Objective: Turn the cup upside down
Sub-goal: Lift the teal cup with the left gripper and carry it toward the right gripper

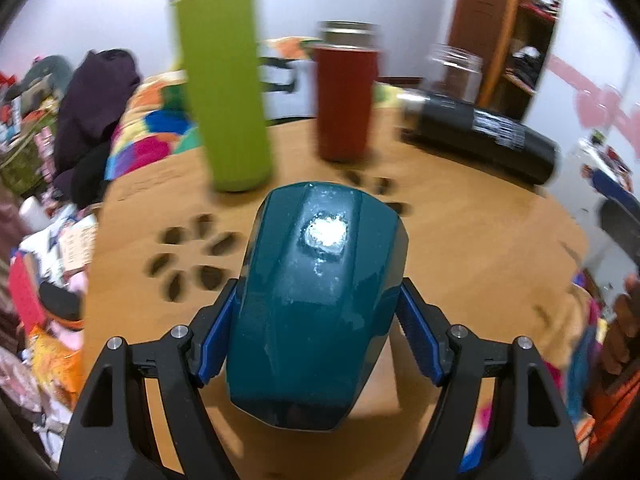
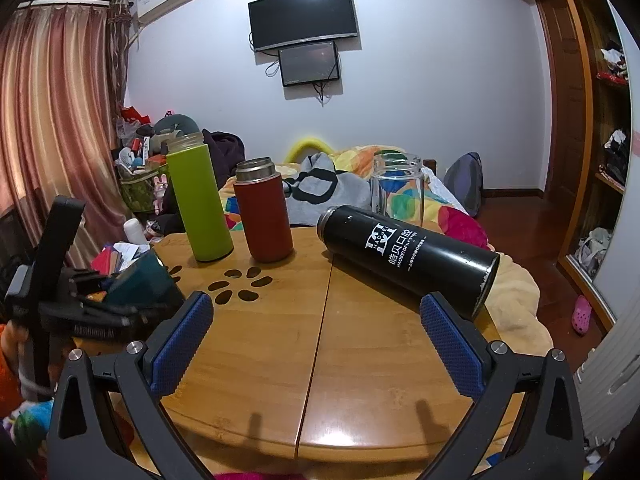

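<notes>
My left gripper (image 1: 320,312) is shut on a teal cup (image 1: 320,304), held above the wooden table (image 1: 460,248). The cup is tilted with its base, marked by a white scuff, pointing up and away from the camera and its mouth toward the gripper body. In the right wrist view the same teal cup (image 2: 140,280) and the left gripper (image 2: 100,300) sit at the table's left edge. My right gripper (image 2: 320,320) is open and empty above the table's near side.
A green bottle (image 2: 198,204) and a red bottle (image 2: 262,216) stand upright at the back of the table. A black bottle (image 2: 408,256) lies on its side at the right. A clear glass jar (image 2: 396,192) stands behind it. Flower-shaped cut-outs (image 2: 240,284) are in the tabletop. A cluttered bed lies beyond.
</notes>
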`<state>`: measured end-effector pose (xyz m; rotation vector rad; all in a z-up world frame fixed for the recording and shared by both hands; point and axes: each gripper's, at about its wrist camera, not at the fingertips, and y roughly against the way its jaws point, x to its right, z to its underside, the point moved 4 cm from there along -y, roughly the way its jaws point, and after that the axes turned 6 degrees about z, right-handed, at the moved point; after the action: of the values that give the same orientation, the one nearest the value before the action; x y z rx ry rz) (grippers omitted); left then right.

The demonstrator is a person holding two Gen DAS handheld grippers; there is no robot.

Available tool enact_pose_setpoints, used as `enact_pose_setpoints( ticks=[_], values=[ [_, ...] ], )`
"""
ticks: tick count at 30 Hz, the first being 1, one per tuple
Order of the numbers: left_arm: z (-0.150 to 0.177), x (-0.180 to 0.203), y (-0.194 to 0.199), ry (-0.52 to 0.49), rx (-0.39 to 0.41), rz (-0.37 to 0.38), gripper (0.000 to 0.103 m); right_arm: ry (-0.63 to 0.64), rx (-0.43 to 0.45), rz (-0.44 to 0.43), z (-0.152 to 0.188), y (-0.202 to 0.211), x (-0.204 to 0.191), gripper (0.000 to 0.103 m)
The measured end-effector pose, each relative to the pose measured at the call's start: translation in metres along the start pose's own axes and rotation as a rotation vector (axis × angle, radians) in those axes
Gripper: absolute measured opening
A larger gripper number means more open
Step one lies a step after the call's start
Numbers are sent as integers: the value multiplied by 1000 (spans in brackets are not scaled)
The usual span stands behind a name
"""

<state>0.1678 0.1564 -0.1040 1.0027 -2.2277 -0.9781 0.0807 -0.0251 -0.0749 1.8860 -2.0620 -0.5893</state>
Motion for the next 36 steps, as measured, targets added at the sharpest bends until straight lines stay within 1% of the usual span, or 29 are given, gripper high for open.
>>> enact_pose_setpoints(
  ticks=[5, 8, 10, 12, 16, 23, 26, 29, 30, 32, 36],
  values=[
    [2, 44, -4, -45, 2, 64, 75, -4, -4, 1, 3, 3, 2, 103],
    [2, 62, -7, -67, 4, 70, 75, -8, -4, 7, 4, 6, 4, 103],
    [3, 69, -9, -69, 13, 59, 75, -14, -5, 8, 5, 6, 6, 103],
    [2, 72, -10, -77, 26, 42, 75, -20, -10, 9, 6, 5, 8, 103],
    [4, 72, -9, -66, 37, 46, 75, -29, -19, 9, 7, 2, 10, 103],
    [7, 72, -6, -66, 29, 82, 75, -30, -20, 10, 7, 1, 10, 103],
    [8, 70, 0, -61, 40, 101, 76, -26, -13, 10, 7, 3, 9, 103],
    [9, 69, 16, -64, 78, 124, 77, -19, -5, 10, 5, 4, 7, 103],
    [10, 68, 26, -70, 101, 128, 77, -18, -3, 8, 5, 5, 6, 103],
    [10, 66, 40, -74, 139, 126, 80, -14, 0, 3, 5, 5, 4, 103],
    [11, 45, 69, -43, 223, 70, 83, -8, -7, -8, 7, 2, -1, 103]
  ],
)
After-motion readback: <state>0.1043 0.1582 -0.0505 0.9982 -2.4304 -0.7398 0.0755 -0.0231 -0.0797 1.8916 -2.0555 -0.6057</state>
